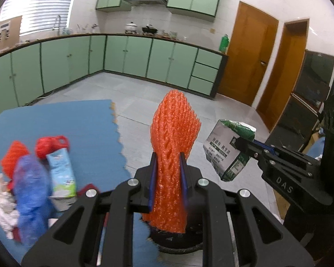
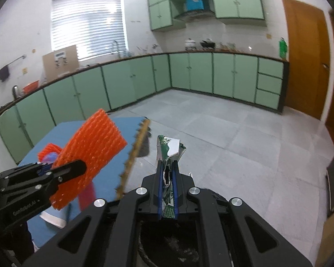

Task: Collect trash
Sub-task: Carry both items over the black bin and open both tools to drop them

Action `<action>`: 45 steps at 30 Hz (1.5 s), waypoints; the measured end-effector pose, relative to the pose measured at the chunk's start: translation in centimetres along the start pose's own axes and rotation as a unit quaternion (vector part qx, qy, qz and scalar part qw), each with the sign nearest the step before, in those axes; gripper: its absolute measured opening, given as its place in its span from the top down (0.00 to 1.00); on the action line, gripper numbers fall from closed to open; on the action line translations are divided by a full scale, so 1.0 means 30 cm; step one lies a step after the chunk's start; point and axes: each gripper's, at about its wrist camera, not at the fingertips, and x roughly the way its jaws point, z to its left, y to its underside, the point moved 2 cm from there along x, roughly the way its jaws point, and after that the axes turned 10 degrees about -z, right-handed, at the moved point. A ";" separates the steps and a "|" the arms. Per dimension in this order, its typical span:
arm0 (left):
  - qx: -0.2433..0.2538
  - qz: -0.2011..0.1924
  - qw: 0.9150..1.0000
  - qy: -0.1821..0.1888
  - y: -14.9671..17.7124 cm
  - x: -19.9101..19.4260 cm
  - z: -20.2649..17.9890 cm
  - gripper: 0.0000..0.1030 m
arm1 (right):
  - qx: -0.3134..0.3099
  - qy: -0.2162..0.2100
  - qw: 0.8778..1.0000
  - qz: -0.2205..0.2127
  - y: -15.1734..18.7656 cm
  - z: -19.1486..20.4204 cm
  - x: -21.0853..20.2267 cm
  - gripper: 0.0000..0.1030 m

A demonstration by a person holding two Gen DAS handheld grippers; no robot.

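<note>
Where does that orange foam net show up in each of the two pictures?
Left wrist view: orange foam net stands upright at centre, clamped in the left claw.
Right wrist view: the net sits lower left, tilted.
Shared landmark: the blue mat.

A kitchen with white tiled walls [image 2: 144, 11] and a pale grey tiled floor [image 2: 233, 138] has green lower cabinets [image 2: 200, 71] running along two walls under a dark counter [image 2: 211, 52], with matching upper cabinets [image 2: 236, 0] round a range hood [image 2: 193, 14]. A window with white blinds [image 2: 86, 24] lets in daylight above a tap [image 2: 115, 45], and two brown wooden doors [image 1: 256, 53] stand at the right
</note>
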 end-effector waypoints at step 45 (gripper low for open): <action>-0.007 0.009 0.997 -0.071 0.023 -0.031 0.153 0.30 | 0.028 0.049 0.998 0.001 0.097 -0.003 0.016 0.06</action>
